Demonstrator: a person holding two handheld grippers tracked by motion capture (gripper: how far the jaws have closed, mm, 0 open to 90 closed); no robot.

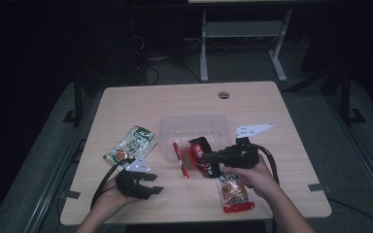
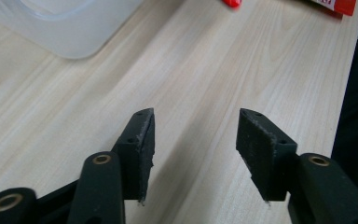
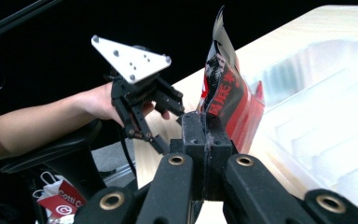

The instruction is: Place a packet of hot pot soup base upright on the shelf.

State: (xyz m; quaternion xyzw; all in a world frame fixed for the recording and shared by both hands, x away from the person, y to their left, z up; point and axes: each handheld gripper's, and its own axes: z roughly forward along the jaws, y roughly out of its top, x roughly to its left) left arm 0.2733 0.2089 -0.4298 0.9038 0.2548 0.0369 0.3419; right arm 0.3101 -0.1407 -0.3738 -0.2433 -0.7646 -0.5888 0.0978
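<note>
Clear tub (image 1: 193, 129) at frame centre; contents not discernible. Thin red stick pack (image 1: 180, 159) lies against its near wall. Pale wood table (image 1: 141, 102), dark room behind; green packet (image 1: 131, 144) left of tub, red snack packet (image 1: 234, 193) lower right. Right gripper (image 3: 206, 122): jaws pinched together on a red-black pouch (image 3: 227, 93), held upright beside the tub. Left gripper (image 2: 193, 135): jaws apart, nothing between them, bare tabletop beneath.

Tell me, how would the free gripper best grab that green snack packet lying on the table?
The green packet lies flat, so I'd pinch its near short end, probably a thin sealed edge, coming low from the person's side with the open left gripper. Its puffier middle would likely slip from the jaws.
</note>
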